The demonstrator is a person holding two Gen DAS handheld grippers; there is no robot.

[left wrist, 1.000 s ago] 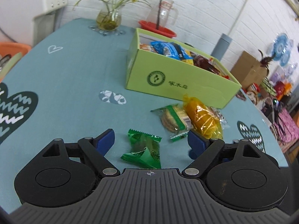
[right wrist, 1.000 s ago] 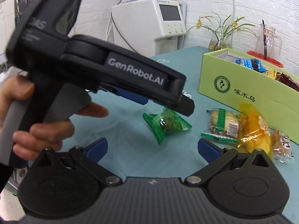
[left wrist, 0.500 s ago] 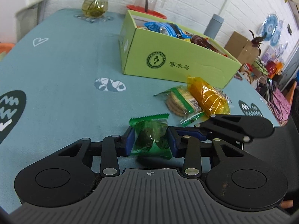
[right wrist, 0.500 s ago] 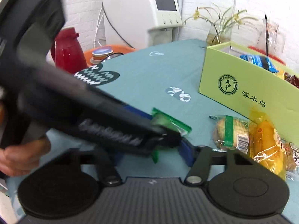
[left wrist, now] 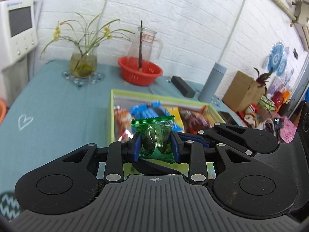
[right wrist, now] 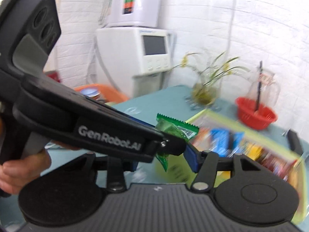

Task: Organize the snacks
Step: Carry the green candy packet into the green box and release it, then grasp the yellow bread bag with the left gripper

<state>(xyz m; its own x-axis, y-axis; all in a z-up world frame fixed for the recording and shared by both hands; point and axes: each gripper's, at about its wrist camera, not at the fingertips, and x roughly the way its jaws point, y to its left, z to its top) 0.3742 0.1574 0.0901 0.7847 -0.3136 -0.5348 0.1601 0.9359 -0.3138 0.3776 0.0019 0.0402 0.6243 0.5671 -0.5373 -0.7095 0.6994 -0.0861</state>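
Your left gripper [left wrist: 156, 147] is clamped on the green snack packet [left wrist: 155, 137], your right gripper [right wrist: 164, 161] seemingly clamped around both, over the box [left wrist: 111, 116]; next, release inside.

A table under a teal cloth [left wrist: 58, 104] printed with a white heart carries a glass vase of yellow-flowered stems [left wrist: 83, 61], a red basket [left wrist: 140, 73] with a glass pitcher [left wrist: 145, 44] behind it, and an open lime-green snack box [left wrist: 112, 112].
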